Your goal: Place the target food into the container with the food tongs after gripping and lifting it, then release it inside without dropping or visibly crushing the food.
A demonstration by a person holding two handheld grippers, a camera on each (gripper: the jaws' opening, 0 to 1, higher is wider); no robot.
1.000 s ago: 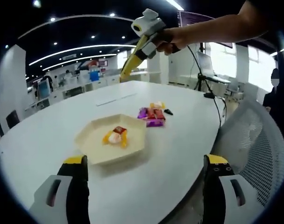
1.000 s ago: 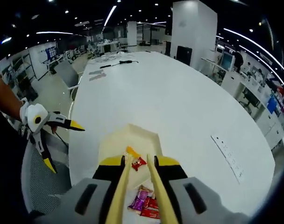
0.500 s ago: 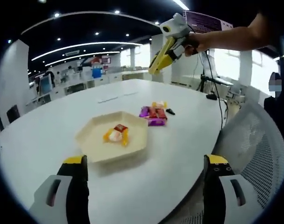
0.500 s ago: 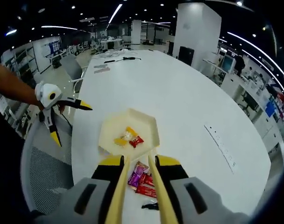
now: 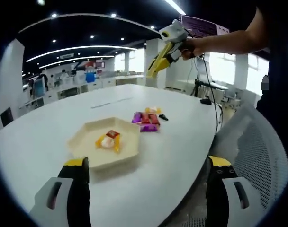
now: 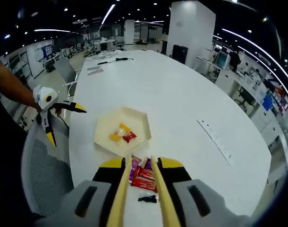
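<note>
**Tongs raised above the sweets; next pick not yet begun**

Status. The right gripper holds a pair of yellow food tongs, carried high above the white tabletop. Its fingers are clamped on the tong arms; the tong tips stand slightly apart with nothing between them. The left gripper sits low near the tabletop edge, fingers wide apart and empty.

Location of items. The pale hexagonal tray rests on the tabletop and already contains a few wrapped sweets, orange, white and red. The remaining pile of wrapped sweets, purple and red, lies on the tabletop just beside the tray, under the tong tips in the right gripper view. A small black object lies near the pile.

Assessment. The step in hand appears to be the approach for another pick. The next move calls for lowering the tongs onto one sweet from the pile, closing gently enough not to crush it, then lifting clear.

Markings. No brand or writing on the wrappers is legible. Signs in the room behind are too small to read.
</note>
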